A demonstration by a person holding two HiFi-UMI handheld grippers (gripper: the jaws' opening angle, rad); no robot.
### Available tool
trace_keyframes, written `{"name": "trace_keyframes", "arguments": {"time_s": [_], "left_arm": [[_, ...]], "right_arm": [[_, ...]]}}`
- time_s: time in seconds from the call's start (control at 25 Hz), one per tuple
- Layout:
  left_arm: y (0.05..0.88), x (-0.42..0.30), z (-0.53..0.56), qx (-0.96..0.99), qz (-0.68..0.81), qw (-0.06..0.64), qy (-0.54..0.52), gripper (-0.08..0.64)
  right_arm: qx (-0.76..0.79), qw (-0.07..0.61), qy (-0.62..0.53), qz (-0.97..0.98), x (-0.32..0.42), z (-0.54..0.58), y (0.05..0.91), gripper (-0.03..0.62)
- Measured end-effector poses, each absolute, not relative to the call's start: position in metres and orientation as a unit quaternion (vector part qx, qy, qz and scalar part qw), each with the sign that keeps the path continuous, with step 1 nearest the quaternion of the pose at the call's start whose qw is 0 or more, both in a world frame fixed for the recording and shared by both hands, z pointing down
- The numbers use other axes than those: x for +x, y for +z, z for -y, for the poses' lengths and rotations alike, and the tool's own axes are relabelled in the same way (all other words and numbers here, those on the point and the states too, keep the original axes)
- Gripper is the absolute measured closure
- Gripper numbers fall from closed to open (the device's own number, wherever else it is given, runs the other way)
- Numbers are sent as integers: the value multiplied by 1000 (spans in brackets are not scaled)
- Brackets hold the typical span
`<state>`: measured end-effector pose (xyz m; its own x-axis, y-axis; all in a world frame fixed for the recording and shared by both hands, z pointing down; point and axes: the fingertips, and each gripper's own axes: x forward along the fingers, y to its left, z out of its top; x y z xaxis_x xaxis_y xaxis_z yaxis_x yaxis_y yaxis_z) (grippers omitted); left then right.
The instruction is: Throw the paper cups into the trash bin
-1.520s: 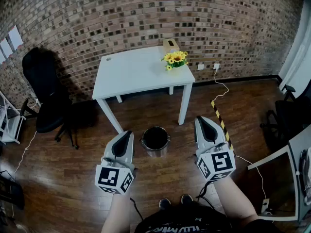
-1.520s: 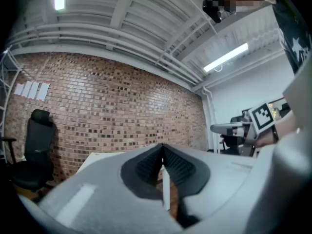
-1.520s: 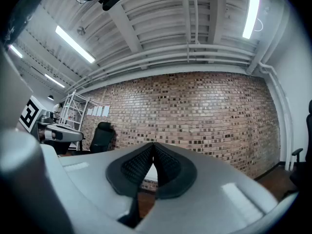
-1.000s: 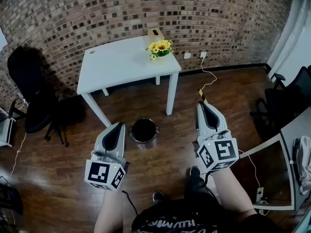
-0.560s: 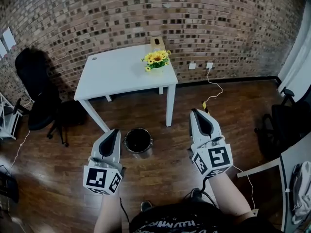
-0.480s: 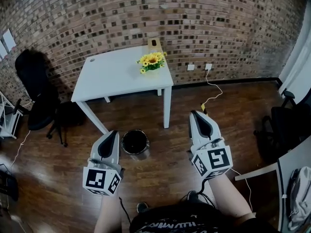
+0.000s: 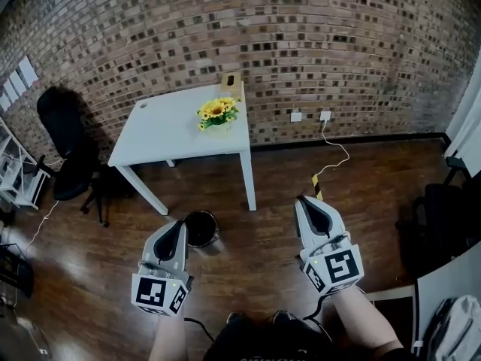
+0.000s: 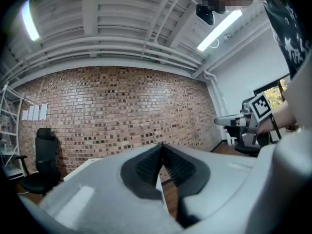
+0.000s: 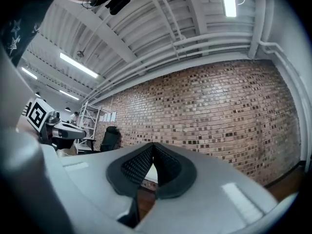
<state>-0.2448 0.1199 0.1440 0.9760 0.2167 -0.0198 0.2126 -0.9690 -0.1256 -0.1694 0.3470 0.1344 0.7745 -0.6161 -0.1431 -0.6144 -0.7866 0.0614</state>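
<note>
- Looking down on a dark wooden floor [image 7: 263, 232], we see the round black trash bin [image 7: 207, 240] standing open in front of the near left leg of a white rectangular table [image 7: 169, 130].
- The left gripper [image 7: 179, 225] sits just beside the bin, its tip overlapping the bin's left edge from above; we cannot tell whether they touch.
- In its own view the left gripper [image 8: 162, 147] has both ribbed black pads pressed together at the tip, nothing between them.
- The right gripper [image 7: 307, 201], well apart from the bin, is likewise clenched on nothing, its pads meeting in its own view [image 9: 153, 145].
- Each gripper carries a cube with black-and-white square markers [image 7: 159, 293]; these are patterns, not letters.
- On the table stand a bunch of yellow sunflowers [image 7: 216, 111] and a small tan box [image 7: 230, 79].
- White sheets [image 7: 19, 81] are pinned to the red brick wall [image 7: 316, 36]; any print on them is too small to read.
- A black office chair [image 7: 64, 138] stands left of the table.
</note>
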Motion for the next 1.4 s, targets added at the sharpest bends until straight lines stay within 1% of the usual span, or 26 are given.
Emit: {"name": "trace_keyframes", "arguments": {"time_s": [0.32, 0.56, 0.72, 0.92, 1.2, 1.4], "left_arm": [[146, -232, -140, -992, 114, 46, 8, 555], [151, -190, -143, -989, 149, 22, 16, 555], [141, -157, -150, -981, 190, 17, 40, 555], [130, -119, -151, -978, 205, 11, 43, 555], [132, -55, -175, -976, 214, 4, 45, 555], [135, 10, -204, -976, 211, 11, 48, 555]], "right_arm": [[939, 0, -66, 337, -163, -347, 147, 584], [949, -9, -76, 305, -124, -338, 136, 584], [956, -10, -90, 279, -99, -332, 122, 586], [963, -7, -90, 253, -75, -338, 119, 585], [965, -8, -87, 248, -16, -357, 129, 584], [960, -38, -87, 263, 62, -377, 143, 585]]}}
